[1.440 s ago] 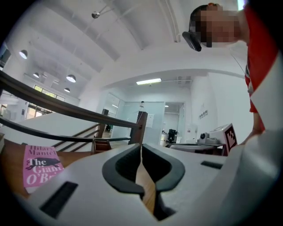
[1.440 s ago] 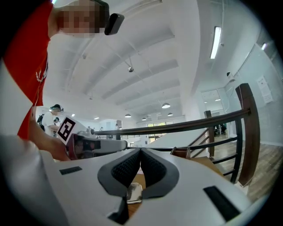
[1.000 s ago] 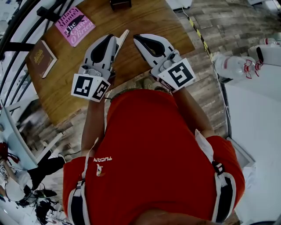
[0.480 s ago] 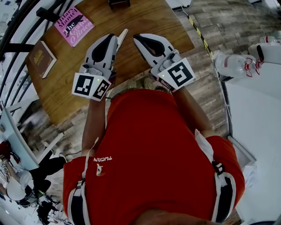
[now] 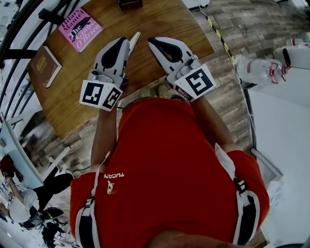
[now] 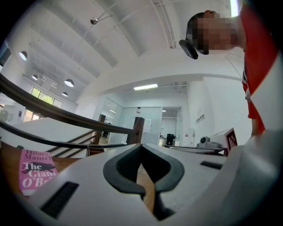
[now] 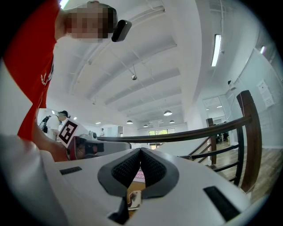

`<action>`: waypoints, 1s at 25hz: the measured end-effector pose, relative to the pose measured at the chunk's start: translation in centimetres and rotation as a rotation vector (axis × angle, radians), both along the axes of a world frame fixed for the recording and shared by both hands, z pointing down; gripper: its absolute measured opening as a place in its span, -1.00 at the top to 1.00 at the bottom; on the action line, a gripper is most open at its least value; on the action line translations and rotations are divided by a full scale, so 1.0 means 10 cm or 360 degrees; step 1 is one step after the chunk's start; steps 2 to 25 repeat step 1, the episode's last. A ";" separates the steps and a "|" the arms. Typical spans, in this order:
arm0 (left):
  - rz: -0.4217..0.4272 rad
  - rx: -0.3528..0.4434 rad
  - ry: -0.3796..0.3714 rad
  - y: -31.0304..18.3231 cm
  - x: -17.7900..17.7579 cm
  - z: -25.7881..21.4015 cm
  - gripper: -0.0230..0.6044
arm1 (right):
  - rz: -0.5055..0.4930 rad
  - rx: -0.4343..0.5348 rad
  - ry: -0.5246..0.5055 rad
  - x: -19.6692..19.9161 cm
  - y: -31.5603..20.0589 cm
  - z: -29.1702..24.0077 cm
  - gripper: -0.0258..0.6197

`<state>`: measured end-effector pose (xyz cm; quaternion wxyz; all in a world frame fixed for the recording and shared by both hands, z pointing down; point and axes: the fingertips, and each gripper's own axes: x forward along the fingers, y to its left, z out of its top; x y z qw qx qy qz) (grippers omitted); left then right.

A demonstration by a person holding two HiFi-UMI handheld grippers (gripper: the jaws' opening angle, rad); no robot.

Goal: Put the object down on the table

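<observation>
Over a round wooden table [image 5: 160, 22] I hold both grippers side by side, tips pointing away from me. The left gripper [image 5: 130, 42] is shut; in the left gripper view [image 6: 141, 146] its dark pads meet and only table wood shows through the gap below them. The right gripper [image 5: 151, 40] is shut too, its ribbed pads touching at the tip [image 7: 140, 151] with nothing held. A pink book [image 5: 80, 28] and a brown book [image 5: 45, 65] lie flat on the table to the left. Neither gripper touches them.
A small dark object [image 5: 131, 4] sits at the table's far edge. Dark railings [image 5: 19, 29] curve round the table's left side. A white machine [image 5: 261, 71] stands on the plank floor to the right, beside striped floor tape [image 5: 220, 41]. People stand at the lower left.
</observation>
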<state>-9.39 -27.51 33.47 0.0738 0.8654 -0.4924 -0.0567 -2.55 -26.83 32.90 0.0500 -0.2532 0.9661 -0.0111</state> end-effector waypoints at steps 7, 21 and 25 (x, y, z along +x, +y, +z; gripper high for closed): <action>-0.0004 -0.0001 0.0002 0.00 -0.01 0.01 0.90 | 0.0002 -0.0003 0.0001 0.00 0.00 0.01 0.84; -0.0004 -0.0001 0.0002 0.00 -0.01 0.01 0.90 | 0.0002 -0.0003 0.0001 0.00 0.00 0.01 0.84; -0.0004 -0.0001 0.0002 0.00 -0.01 0.01 0.90 | 0.0002 -0.0003 0.0001 0.00 0.00 0.01 0.84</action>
